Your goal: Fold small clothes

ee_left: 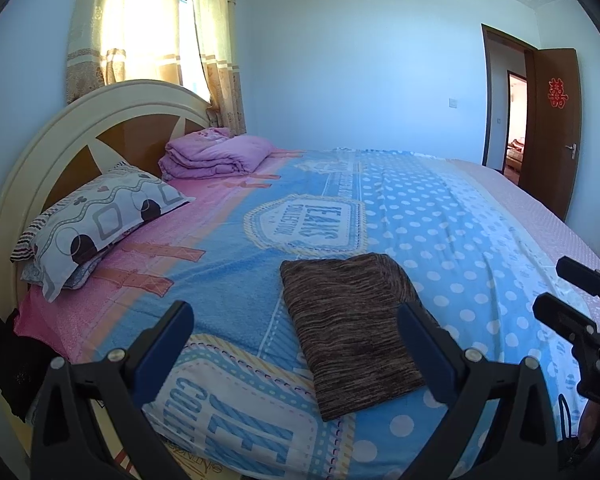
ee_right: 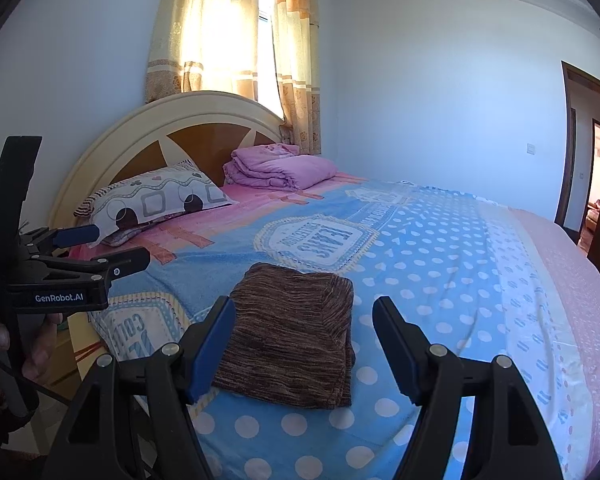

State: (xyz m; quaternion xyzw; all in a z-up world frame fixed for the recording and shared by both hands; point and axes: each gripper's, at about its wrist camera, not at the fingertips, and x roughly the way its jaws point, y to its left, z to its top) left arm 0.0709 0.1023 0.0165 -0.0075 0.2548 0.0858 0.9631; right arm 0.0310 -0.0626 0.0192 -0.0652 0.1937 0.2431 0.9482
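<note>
Near bed's (ee_right: 440, 248) front edge: brown garment (ee_right: 292, 332) folded flat, looks done; left gripper (ee_left: 296, 344) & right gripper (ee_right: 304, 344) both spread wide, holding nothing.

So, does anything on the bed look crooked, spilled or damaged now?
Nothing stands out. The brown garment lies folded flat on the blue bedspread, apart from both open grippers, left and right.

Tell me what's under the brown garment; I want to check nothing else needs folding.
The brown garment lies folded flat on the blue bedspread. Only bedspread shows around its edges; anything beneath the fabric is covered.
</note>
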